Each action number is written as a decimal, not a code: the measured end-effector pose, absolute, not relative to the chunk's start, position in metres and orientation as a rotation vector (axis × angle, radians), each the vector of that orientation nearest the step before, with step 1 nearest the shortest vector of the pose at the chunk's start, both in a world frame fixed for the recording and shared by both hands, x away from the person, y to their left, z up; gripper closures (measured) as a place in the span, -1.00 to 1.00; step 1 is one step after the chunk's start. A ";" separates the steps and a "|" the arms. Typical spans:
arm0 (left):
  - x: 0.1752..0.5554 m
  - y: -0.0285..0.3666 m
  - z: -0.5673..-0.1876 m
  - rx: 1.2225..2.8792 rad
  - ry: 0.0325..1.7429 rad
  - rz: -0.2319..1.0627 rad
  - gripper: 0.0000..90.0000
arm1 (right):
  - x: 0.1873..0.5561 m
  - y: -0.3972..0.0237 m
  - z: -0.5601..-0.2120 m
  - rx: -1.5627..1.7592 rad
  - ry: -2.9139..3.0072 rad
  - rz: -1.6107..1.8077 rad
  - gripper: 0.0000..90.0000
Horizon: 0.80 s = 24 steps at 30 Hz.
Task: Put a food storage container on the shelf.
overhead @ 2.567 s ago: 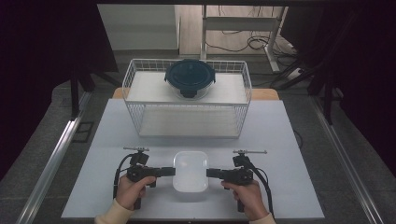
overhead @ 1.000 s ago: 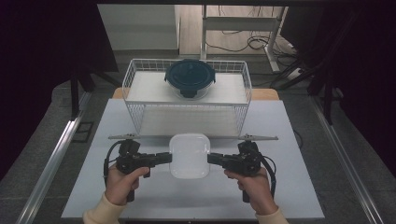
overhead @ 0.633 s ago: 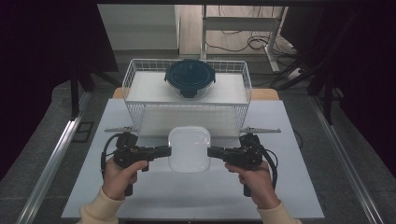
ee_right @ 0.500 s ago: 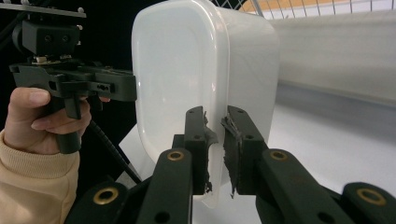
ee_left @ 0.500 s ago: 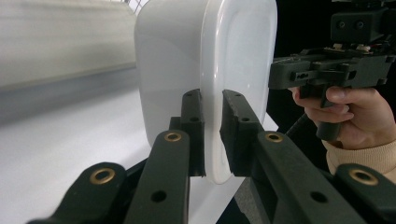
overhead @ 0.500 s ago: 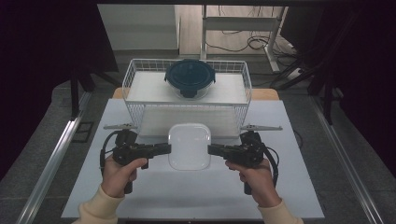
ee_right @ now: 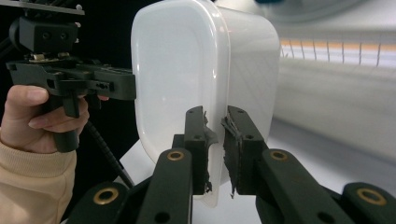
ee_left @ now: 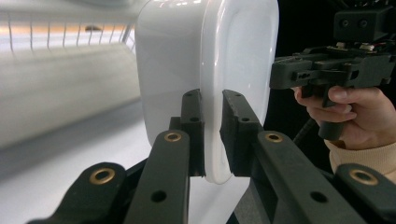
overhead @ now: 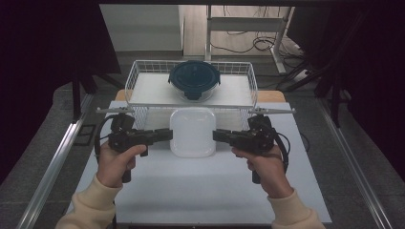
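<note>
A white lidded plastic container (overhead: pixel 192 132) hangs in the air above the white table, just in front of the wire basket. My left gripper (overhead: pixel 167 135) is shut on the rim at its left side, and my right gripper (overhead: pixel 217 136) is shut on the rim at its right side. In the left gripper view the white container (ee_left: pixel 205 70) has its rim pinched between the two black pads of my left gripper (ee_left: pixel 212 133), and the other gripper (ee_left: pixel 327 72) shows beyond it. The right gripper view has the container (ee_right: pixel 201 79) clamped the same way by my right gripper (ee_right: pixel 215 149).
A white wire basket (overhead: pixel 136 81) stands at the back of the table with a dark blue round lidded bowl (overhead: pixel 194 78) inside it. The white table (overhead: pixel 200 191) ends close to the person. Dark floor and metal rails lie on both sides.
Both grippers have lifted the white container off the table and carried it up and away from the person, toward the front wall of the wire basket.
</note>
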<state>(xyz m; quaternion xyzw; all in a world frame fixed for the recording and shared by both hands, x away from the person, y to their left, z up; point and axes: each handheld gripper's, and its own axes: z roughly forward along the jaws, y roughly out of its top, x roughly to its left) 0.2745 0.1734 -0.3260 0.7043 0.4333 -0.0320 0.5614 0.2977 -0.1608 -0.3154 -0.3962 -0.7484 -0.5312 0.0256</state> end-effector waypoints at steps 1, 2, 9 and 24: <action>0.276 0.174 -0.319 1.658 1.017 -0.067 0.78 | 0.299 -0.160 -0.310 -1.223 -2.319 -1.649 0.76; 0.277 0.174 -0.316 1.657 1.013 -0.059 0.78 | 0.301 -0.160 -0.304 -1.218 -2.324 -1.657 0.76; 0.291 0.178 -0.285 1.652 1.000 -0.031 0.78 | 0.315 -0.155 -0.275 -1.201 -2.334 -1.689 0.76; 0.333 0.183 -0.244 1.637 0.999 -0.053 0.78 | 0.352 -0.152 -0.228 -1.190 -2.328 -1.707 0.76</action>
